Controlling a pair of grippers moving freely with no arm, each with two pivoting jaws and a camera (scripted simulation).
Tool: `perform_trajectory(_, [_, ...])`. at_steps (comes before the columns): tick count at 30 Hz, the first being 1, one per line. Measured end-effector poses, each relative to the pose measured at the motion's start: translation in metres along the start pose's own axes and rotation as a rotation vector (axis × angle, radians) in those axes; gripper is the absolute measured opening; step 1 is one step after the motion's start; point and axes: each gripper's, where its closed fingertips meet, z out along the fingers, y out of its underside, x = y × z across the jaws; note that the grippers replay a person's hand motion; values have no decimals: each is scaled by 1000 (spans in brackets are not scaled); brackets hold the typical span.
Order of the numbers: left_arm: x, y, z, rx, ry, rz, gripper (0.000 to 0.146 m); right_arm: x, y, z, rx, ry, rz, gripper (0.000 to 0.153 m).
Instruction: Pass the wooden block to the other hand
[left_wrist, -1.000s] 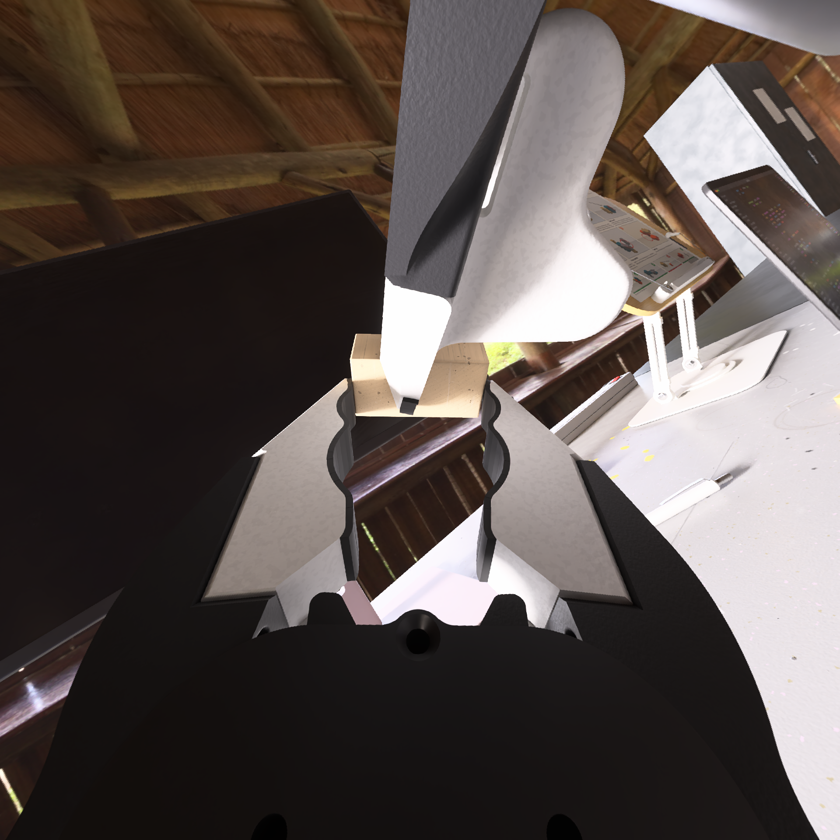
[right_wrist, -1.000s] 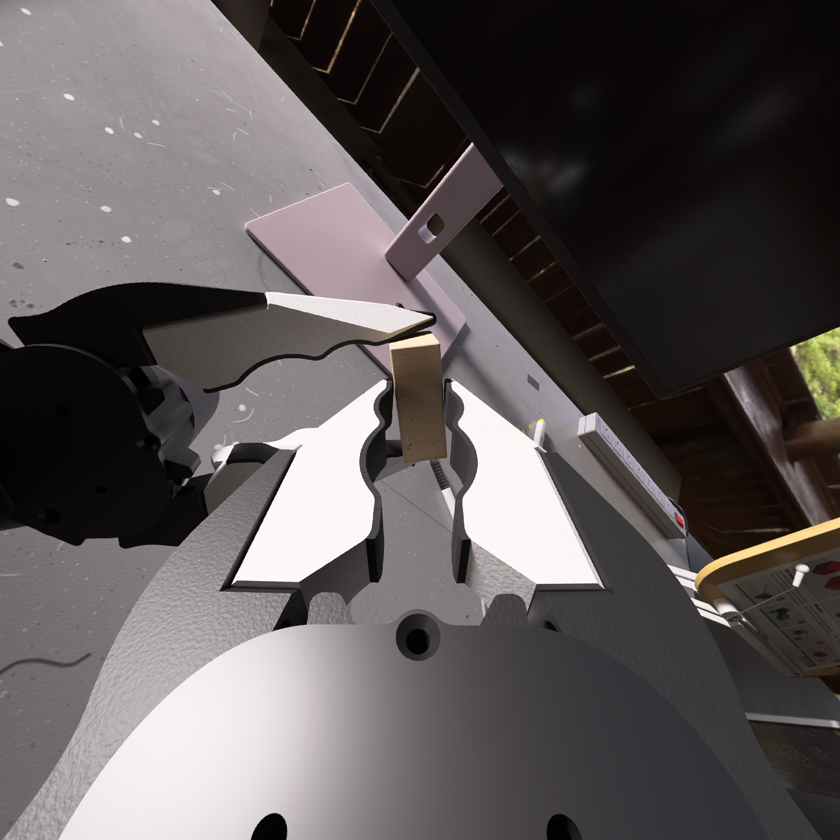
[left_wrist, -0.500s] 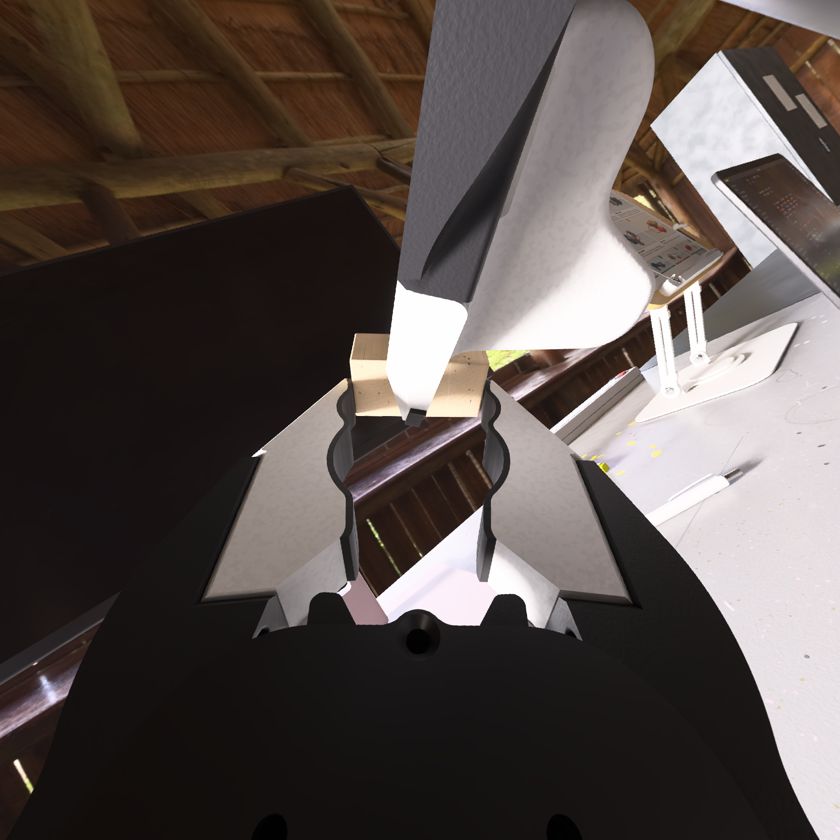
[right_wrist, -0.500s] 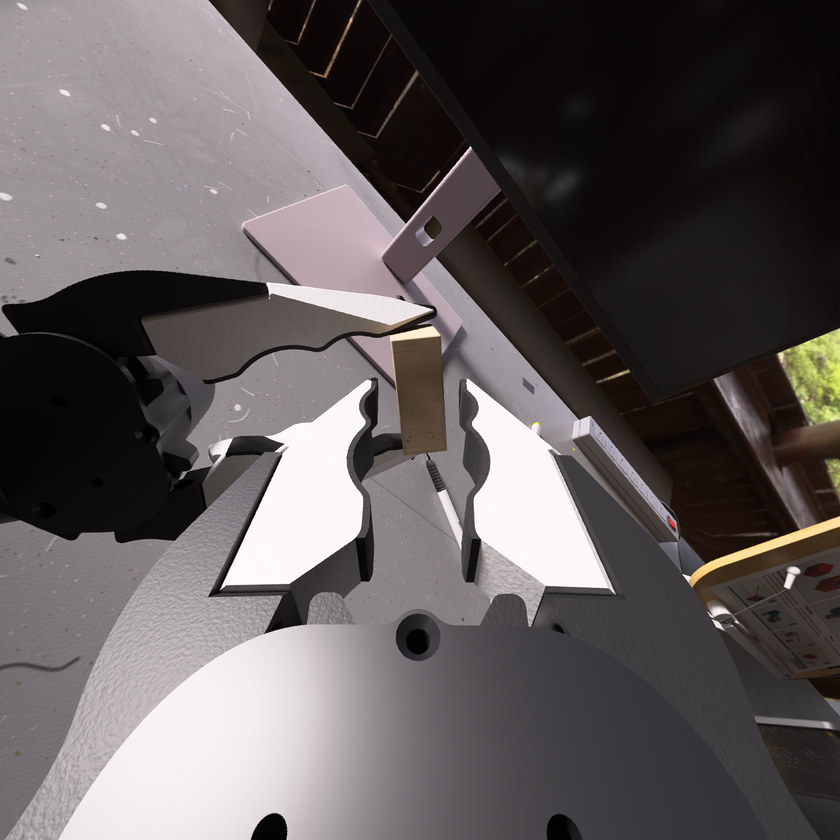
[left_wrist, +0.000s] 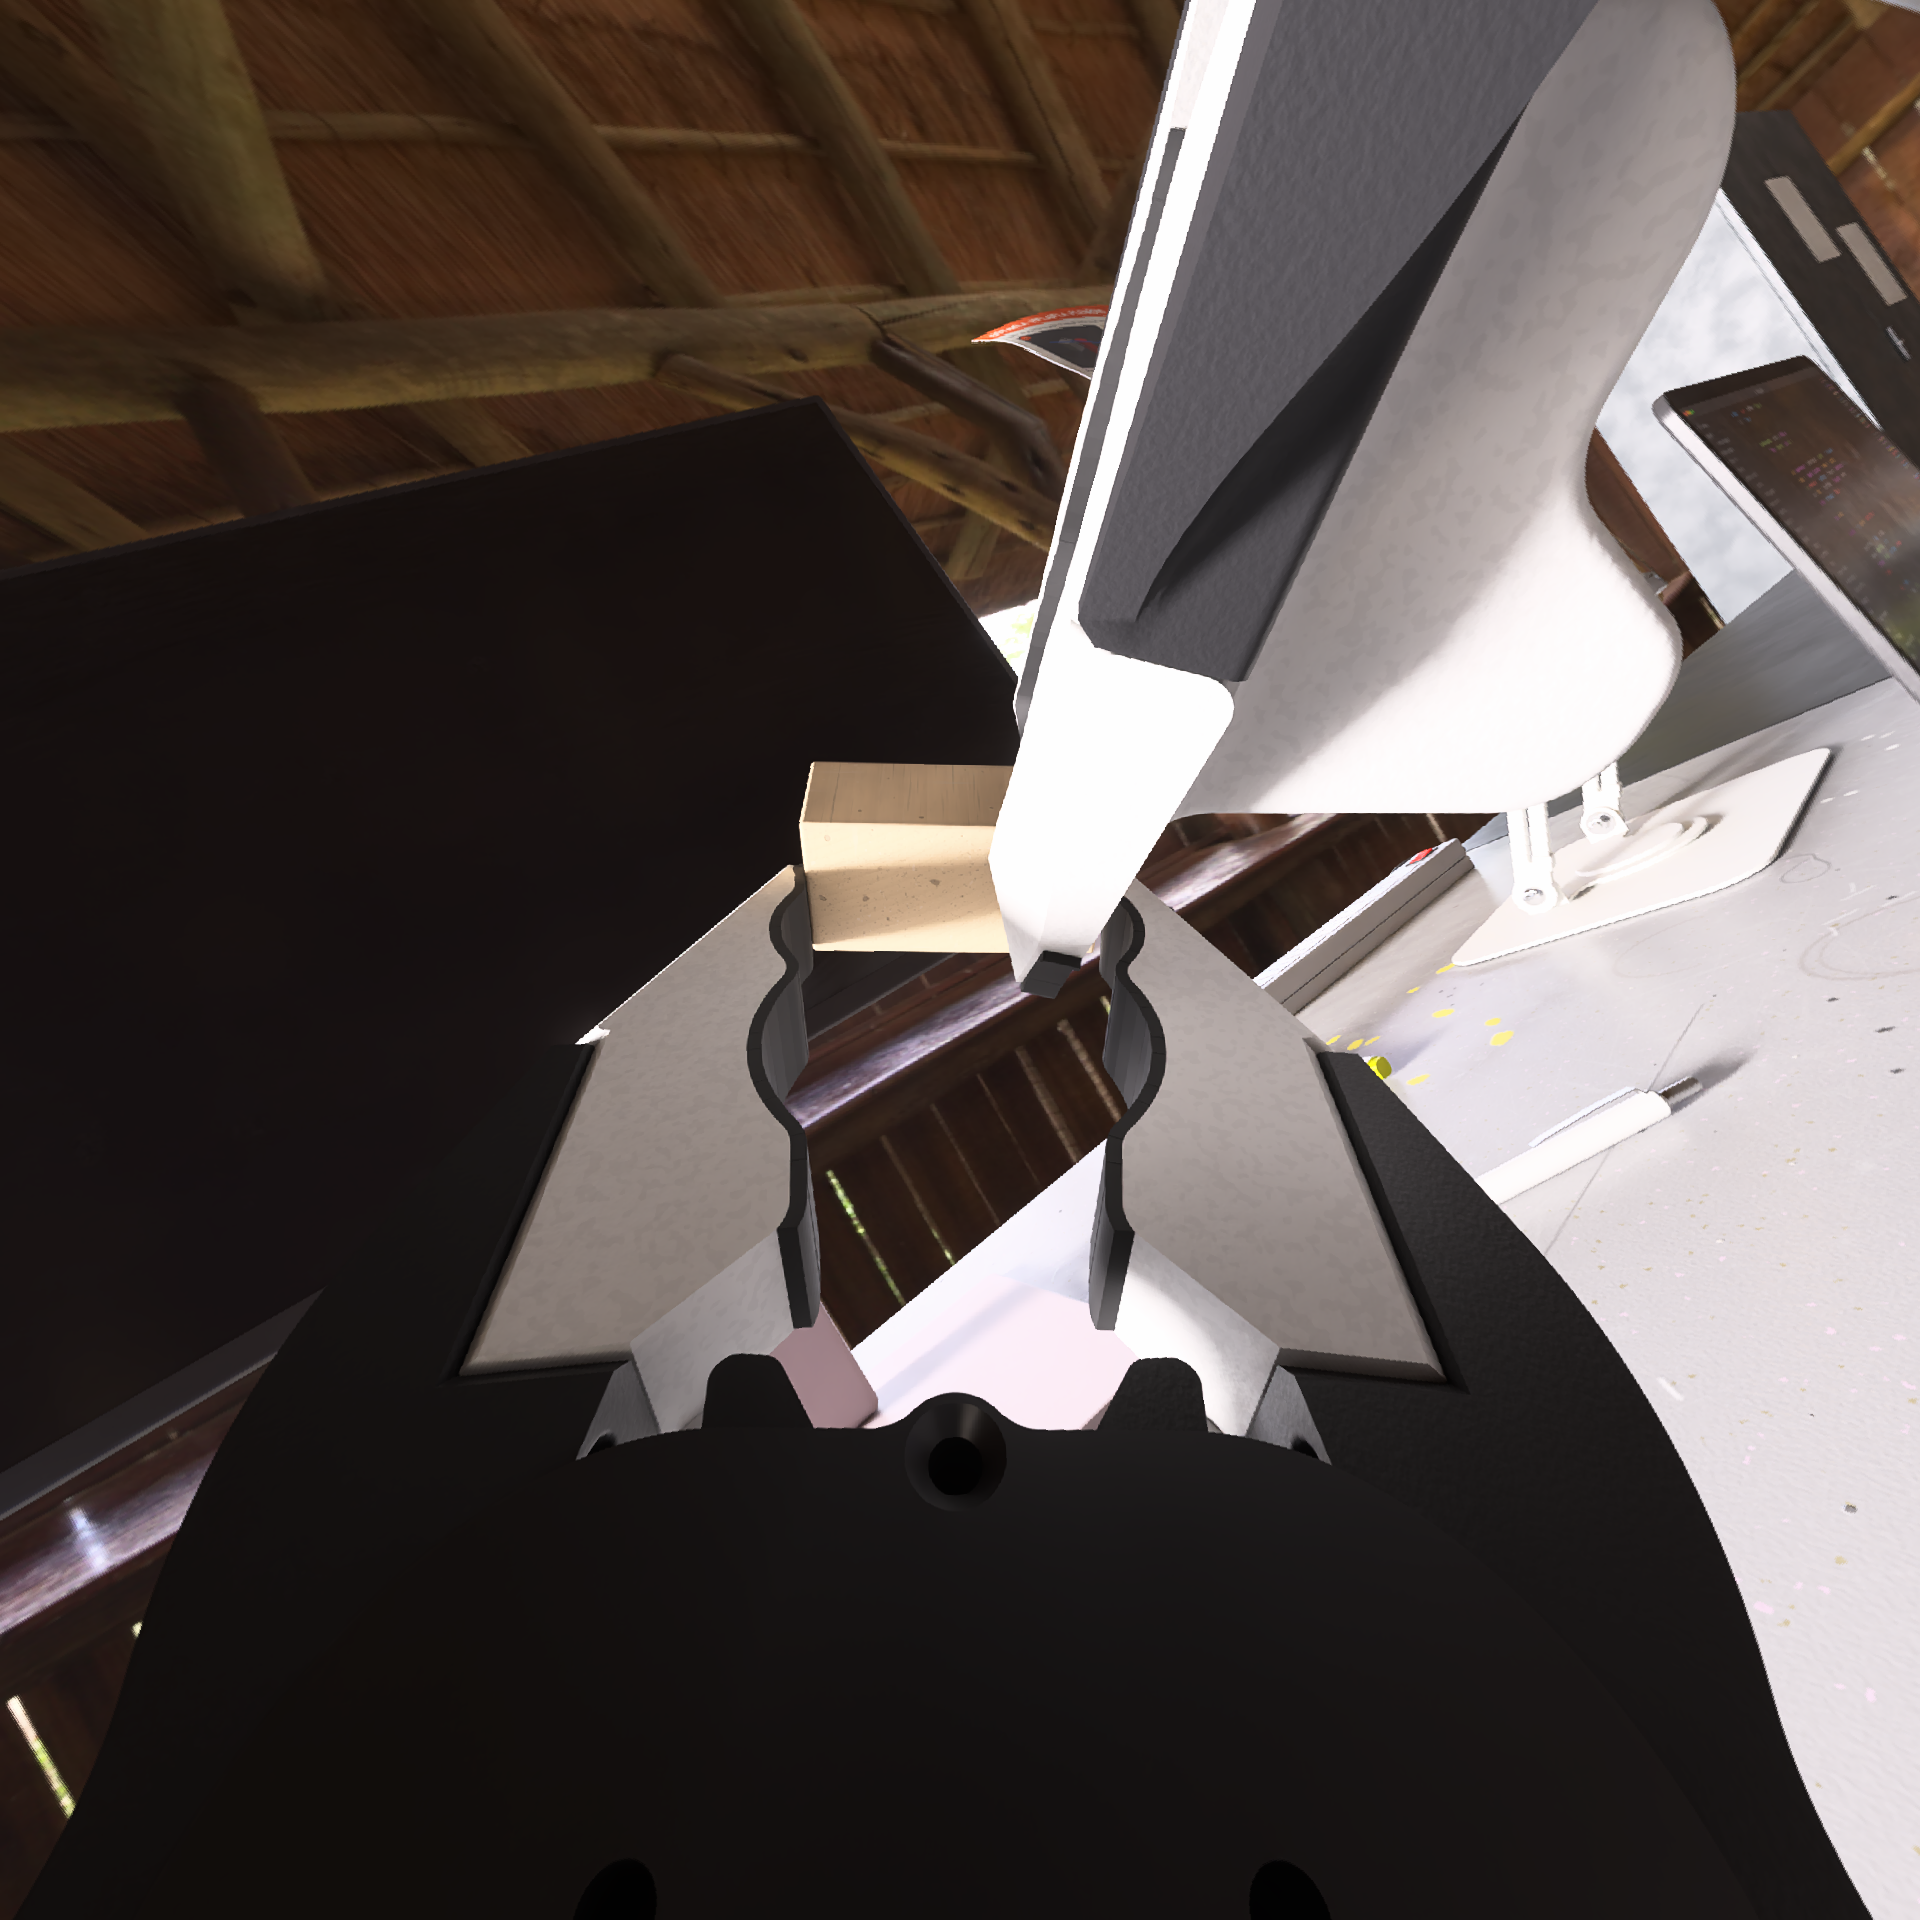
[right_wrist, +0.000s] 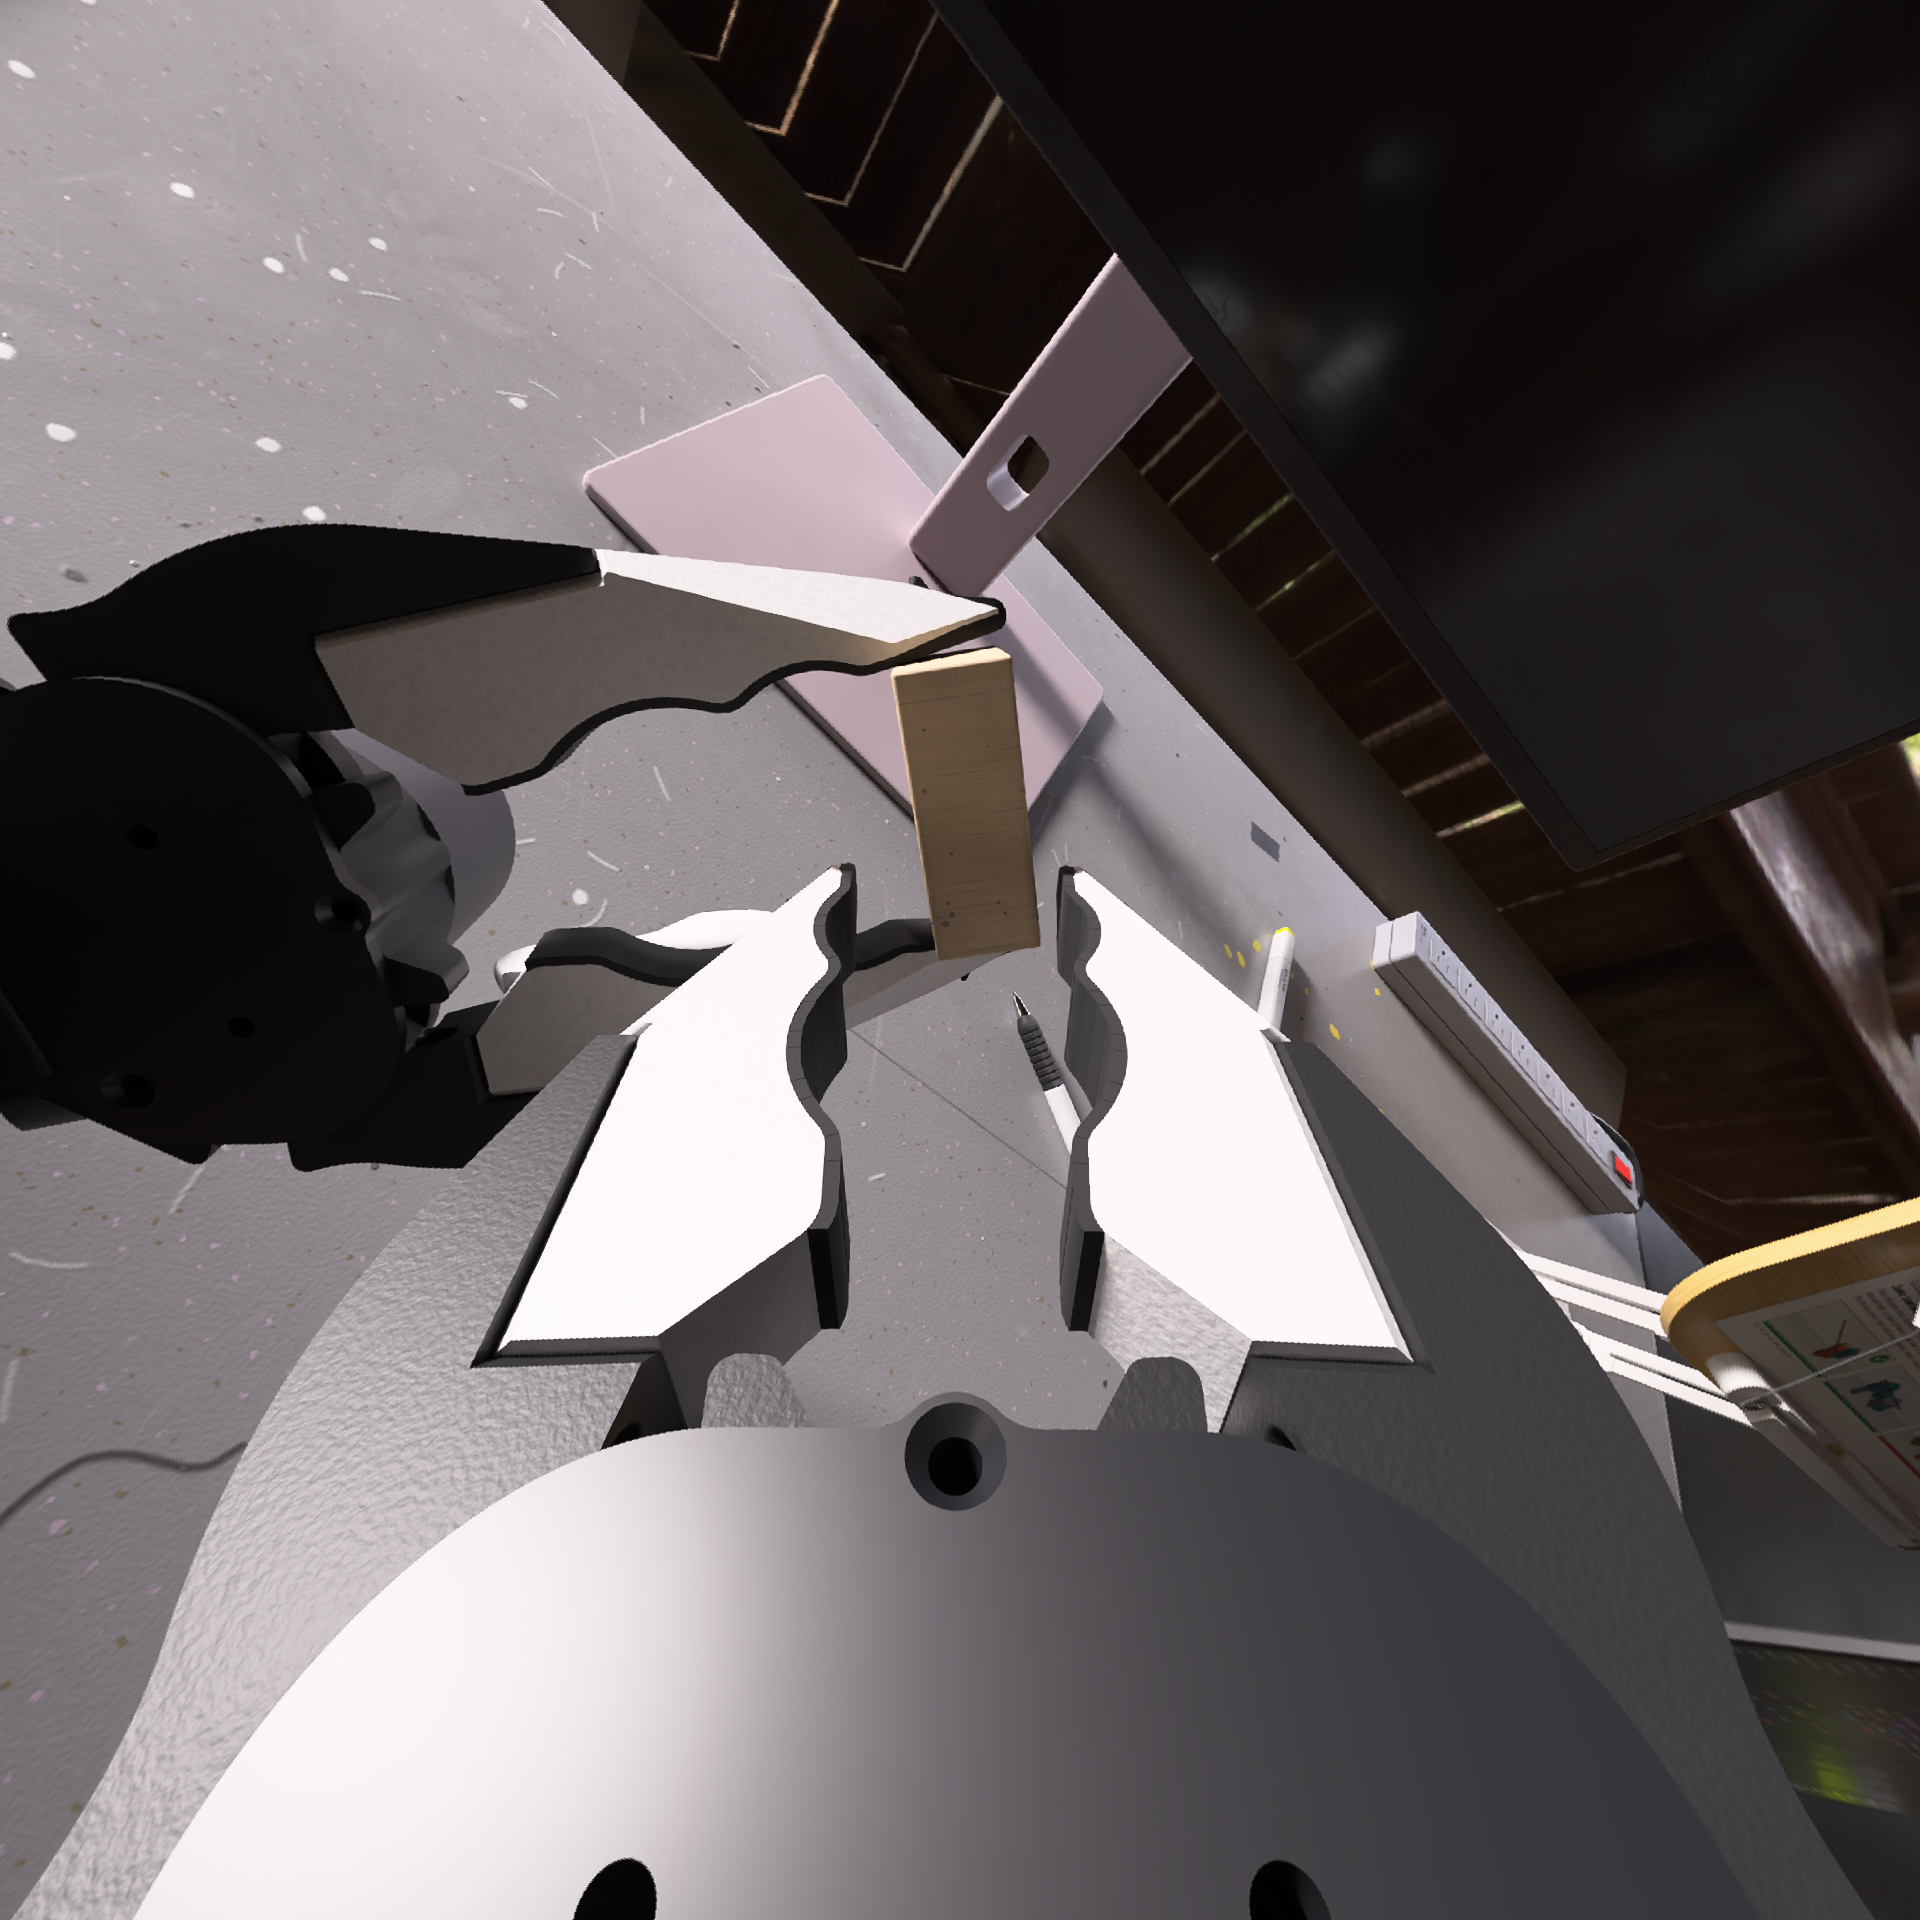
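The grey speckled table (right_wrist: 312, 260) fills the background of the right wrist view, and a large dark monitor (right_wrist: 1507, 364) stands along its far edge on a pale pink stand (right_wrist: 831, 520). A white power strip (right_wrist: 1496, 1060) lies along that same far edge, and a pen (right_wrist: 1039, 1049) rests on the tabletop a little in from it.

The left gripper (left_wrist: 954, 914), black-bodied, has its jaws clamped on the wooden block (right_wrist: 966, 800); one finger presses each end of the block's long axis, so the block spans the gap between its tips. The right gripper (right_wrist: 954, 894), white-bodied, has its jaws apart, standing clear of the block on both sides, with only the block's near end between the tips. The block is in the air above the table, well off the surface, in front of the monitor stand.

The block looks rigid, light and dry, with flat sawn faces that should offer good friction and no risk of crushing. The end-to-end grip leaves its long side faces free. The best hold is probably across two opposite flat faces near mid-length, squarely on, since pinching near a corner could let it pivot.
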Motion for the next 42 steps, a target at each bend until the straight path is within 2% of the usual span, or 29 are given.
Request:
perform_trajectory(8, [-1,0,0,3,0,-3,56,0,-1,0,17,-17,12,37])
perform_trajectory(11, [2,-3,0,19,14,6,56,2,-3,2,35,-6,22,47])
perform_trajectory(12, [4,-4,0,24,21,16,56,2,-3,3,38,-9,24,43])
perform_trajectory(14, [6,-5,0,29,30,23,56,3,-4,3,50,-7,12,22])
perform_trajectory(18, [13,-4,4,47,90,-47,56,8,0,4,70,5,18,21])
perform_trajectory(21, [23,6,8,8,166,-97,98,26,5,6,135,49,40,21])
perform_trajectory(23, [25,14,10,-36,187,-113,106,37,13,10,192,114,5,21])
perform_trajectory(26, [19,27,11,-97,176,-118,102,44,32,23,265,190,-13,21])
perform_trajectory(29, [3,35,10,-130,86,-120,81,44,48,36,338,263,-1,21])
perform_trajectory(31, [-2,43,8,-158,77,-132,77,39,58,46,353,277,14,21])
perform_trajectory(34, [-10,50,5,-187,41,-112,77,27,65,56,421,236,89,21])
perform_trajectory(37, [-13,54,2,-205,18,-82,77,22,64,54,487,206,83,21])
perform_trajectory(42, [-6,60,-1,-222,28,-179,78,13,64,60,538,103,140,21])
